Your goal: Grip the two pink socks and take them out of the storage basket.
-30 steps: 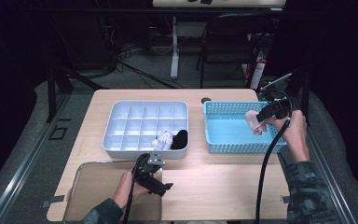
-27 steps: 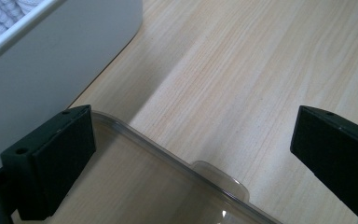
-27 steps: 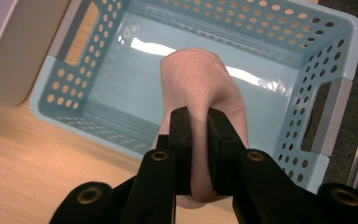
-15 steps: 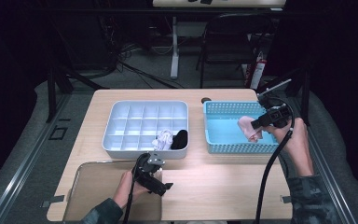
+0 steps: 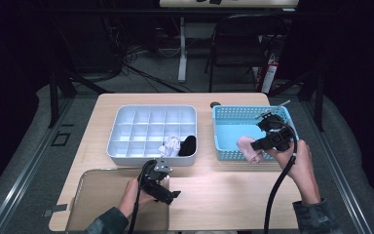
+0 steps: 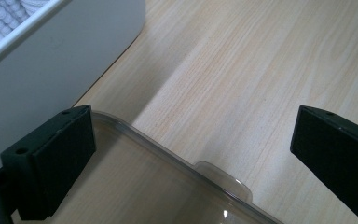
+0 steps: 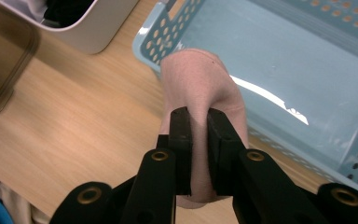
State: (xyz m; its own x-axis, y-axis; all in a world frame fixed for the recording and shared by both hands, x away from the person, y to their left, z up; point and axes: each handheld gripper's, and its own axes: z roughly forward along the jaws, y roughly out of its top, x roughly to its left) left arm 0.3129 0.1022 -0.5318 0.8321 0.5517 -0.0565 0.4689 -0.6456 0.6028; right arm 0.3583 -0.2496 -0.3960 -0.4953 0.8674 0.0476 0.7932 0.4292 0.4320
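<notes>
My right gripper is shut on a pale pink sock, pinching a fold of it between the two black jaws. In the high view the pink sock hangs at the near edge of the blue basket, held by the right gripper. My left gripper rests near the table's front, its jaws wide open with nothing between them. Its own view shows the open fingers over the corner of a clear lid and bare wood.
A white divided tray sits mid-table with a white sock and a black sock in its near right compartments. The clear lid lies at the front left. A chair and cables stand beyond the table's far edge.
The right gripper has carried the pink sock from the basket's far right side toward its near left edge. The left gripper has stayed in place.
</notes>
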